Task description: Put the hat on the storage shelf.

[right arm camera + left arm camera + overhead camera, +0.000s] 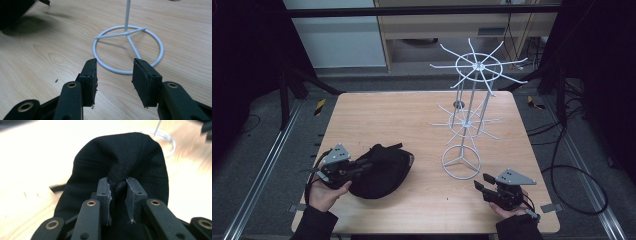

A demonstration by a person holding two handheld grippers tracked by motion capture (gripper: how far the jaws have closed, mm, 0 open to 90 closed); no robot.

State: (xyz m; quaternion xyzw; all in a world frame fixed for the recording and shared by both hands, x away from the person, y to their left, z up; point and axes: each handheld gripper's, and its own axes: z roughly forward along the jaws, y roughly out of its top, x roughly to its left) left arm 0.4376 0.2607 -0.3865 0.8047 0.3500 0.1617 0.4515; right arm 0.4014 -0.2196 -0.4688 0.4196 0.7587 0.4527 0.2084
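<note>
Your left claw (pixel 117 195) is pinched down on a fold of the black cap (pixel 120 162), jaws nearly closed with fabric bunched between them. The cap (pixel 382 172) lies on the counter (pixel 412 115) at its front-left, your left claw (pixel 357 167) reaching into it from the left side. Your right claw (pixel 113 80) is wide apart, holding nothing, hovering just above the counter at front-right. It's aimed at the ring base of the white wire rack (pixel 128 48), near but not touching. The rack (pixel 469 115) stands upright right of centre, well apart from the cap.
</note>
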